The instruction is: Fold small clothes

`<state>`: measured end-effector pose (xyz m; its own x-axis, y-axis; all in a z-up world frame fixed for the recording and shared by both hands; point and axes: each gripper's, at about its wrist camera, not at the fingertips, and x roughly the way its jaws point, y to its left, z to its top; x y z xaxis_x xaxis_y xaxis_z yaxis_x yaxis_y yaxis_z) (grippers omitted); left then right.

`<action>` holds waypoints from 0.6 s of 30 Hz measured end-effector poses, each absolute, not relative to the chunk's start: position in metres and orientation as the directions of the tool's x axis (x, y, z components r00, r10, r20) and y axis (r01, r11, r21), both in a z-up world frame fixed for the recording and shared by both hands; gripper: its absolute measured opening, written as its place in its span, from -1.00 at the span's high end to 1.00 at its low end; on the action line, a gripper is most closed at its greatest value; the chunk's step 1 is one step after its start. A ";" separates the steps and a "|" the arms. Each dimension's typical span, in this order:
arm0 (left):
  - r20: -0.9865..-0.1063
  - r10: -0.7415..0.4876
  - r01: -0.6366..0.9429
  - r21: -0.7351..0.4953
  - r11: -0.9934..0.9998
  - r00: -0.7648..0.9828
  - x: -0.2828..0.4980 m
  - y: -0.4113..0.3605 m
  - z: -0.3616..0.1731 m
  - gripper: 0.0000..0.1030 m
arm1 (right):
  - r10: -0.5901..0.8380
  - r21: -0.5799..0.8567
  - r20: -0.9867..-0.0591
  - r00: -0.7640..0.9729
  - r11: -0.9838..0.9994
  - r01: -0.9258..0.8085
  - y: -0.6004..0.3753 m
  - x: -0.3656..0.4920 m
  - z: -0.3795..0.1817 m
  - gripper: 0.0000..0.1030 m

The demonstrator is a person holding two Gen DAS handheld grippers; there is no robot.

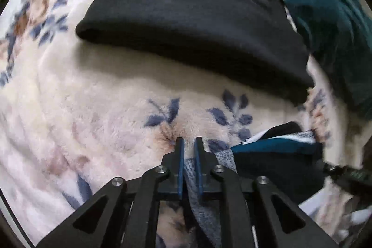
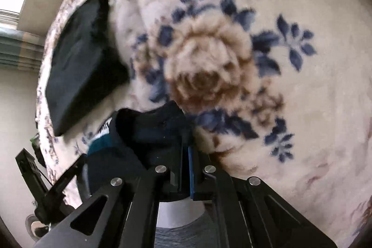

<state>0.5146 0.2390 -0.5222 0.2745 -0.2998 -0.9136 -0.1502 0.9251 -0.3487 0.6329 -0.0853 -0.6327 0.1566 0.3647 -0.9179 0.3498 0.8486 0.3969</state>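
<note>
Nearest to us in the left wrist view, the left tongs [image 1: 188, 143] stand narrow, and a grey-blue speckled cloth [image 1: 202, 196] runs down between the blue pads [image 1: 181, 169]; its lower end is hidden behind the black linkage, so we cannot tell how far it hangs. To the right of these tongs the same small garment [image 1: 274, 150] shows teal, white and dark bands, blurred and partly cut off by the other tool at the frame edge.

In the right wrist view, the right tongs [image 2: 184, 150] are almost shut, and the dark garment [image 2: 148, 131] bunches over the left finger, covering its tip; we cannot tell how much fabric sits inside the grip. Only one blue pad [image 2: 191, 169] shows.

Beyond, a folded black garment [image 1: 190, 15] lies flat on the floral blanket [image 1: 81, 108], well apart from the left tongs. A teal cloth [image 1: 330, 22] sits past it at the right, cropped by the lens rim and smeared.
</note>
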 end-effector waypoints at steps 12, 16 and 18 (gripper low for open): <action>-0.852 -0.476 -0.213 -0.517 0.829 0.216 0.416 0.239 -0.508 0.54 | 0.471 0.479 -0.876 0.105 0.821 0.312 -0.085 0.578 -0.601 -0.09; -0.828 -0.516 -0.269 -0.559 0.784 0.219 0.402 0.238 -0.515 0.54 | 0.479 0.471 -0.876 0.056 0.827 0.307 -0.074 0.558 -0.613 -0.09; -0.848 -0.481 -0.284 -0.529 0.800 0.222 0.398 0.240 -0.508 0.53 | 0.493 0.480 -0.869 0.037 0.822 0.305 -0.068 0.551 -0.619 -0.09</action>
<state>0.3979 0.2398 -0.5084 0.2223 -0.4813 -0.8479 -0.2840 0.8000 -0.5286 0.5511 -0.0680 -0.6189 0.0371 0.4932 -0.8691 0.3055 0.8225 0.4798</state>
